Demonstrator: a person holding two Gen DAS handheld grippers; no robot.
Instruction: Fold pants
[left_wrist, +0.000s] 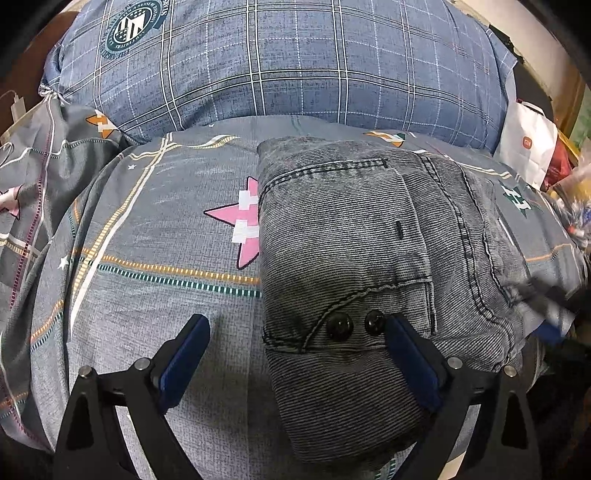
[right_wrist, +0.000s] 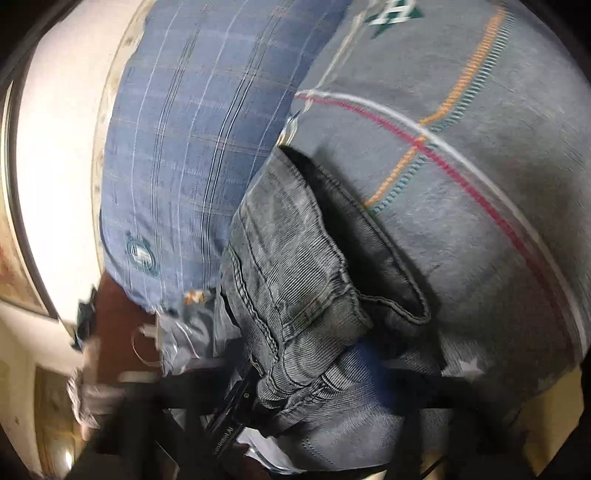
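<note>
The grey pants (left_wrist: 369, 266) are found folded into a compact bundle on the grey patterned bedsheet (left_wrist: 147, 258), just in front of the blue plaid pillow (left_wrist: 277, 62). The left hand-held gripper (left_wrist: 295, 354) is held wide above the bundle's near edge, gripping nothing. The right hand-held gripper (right_wrist: 295, 376) is clamped on the pants' waistband (right_wrist: 310, 387).

Left view sharp, dim-edged; right view motion-blurred, fisheye-warped.

R gripper (right_wrist: 295, 402) blurred, behind pants (right_wrist: 295, 295)
</note>
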